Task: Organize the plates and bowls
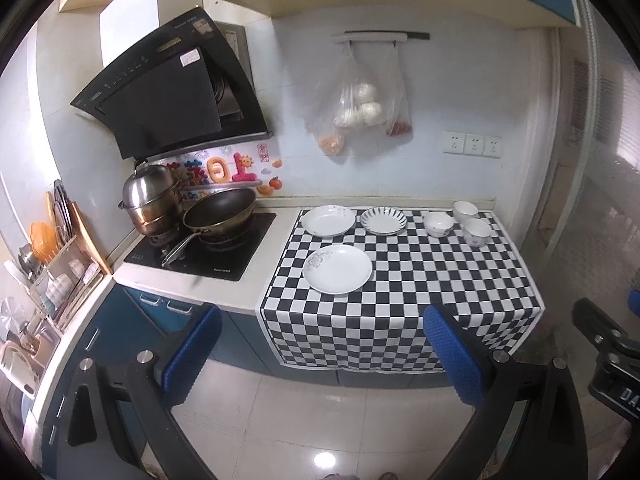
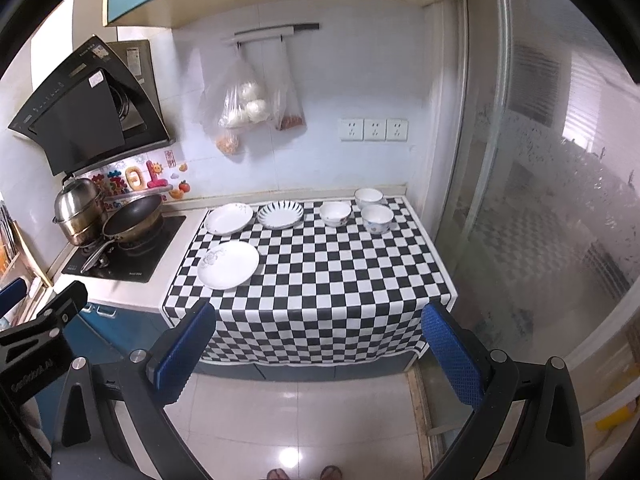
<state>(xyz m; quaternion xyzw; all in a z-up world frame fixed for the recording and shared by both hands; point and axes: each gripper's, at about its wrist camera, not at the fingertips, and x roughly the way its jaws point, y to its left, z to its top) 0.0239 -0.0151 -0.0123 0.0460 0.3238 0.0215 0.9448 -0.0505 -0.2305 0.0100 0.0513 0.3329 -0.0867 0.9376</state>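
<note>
On the checkered cloth (image 1: 420, 280) (image 2: 340, 272) lie three plates. A large white plate (image 1: 337, 268) (image 2: 228, 265) is nearest. A second white plate (image 1: 328, 221) (image 2: 229, 218) and a blue-striped plate (image 1: 383, 221) (image 2: 280, 214) lie behind it. Three small bowls stand at the back right: one (image 1: 439, 223) (image 2: 335, 213), one (image 1: 465, 211) (image 2: 368, 198), one (image 1: 477, 231) (image 2: 377, 219). My left gripper (image 1: 320, 356) and right gripper (image 2: 320, 356) are both open and empty, held over the floor well in front of the counter.
A stove (image 1: 200, 252) with a wok (image 1: 220, 212) (image 2: 134, 220) and a steel steamer pot (image 1: 150, 198) is left of the cloth. A dish rack (image 1: 60, 264) stands at far left. Plastic bags (image 1: 360, 108) hang on the wall. A glass door (image 2: 540, 200) is at right.
</note>
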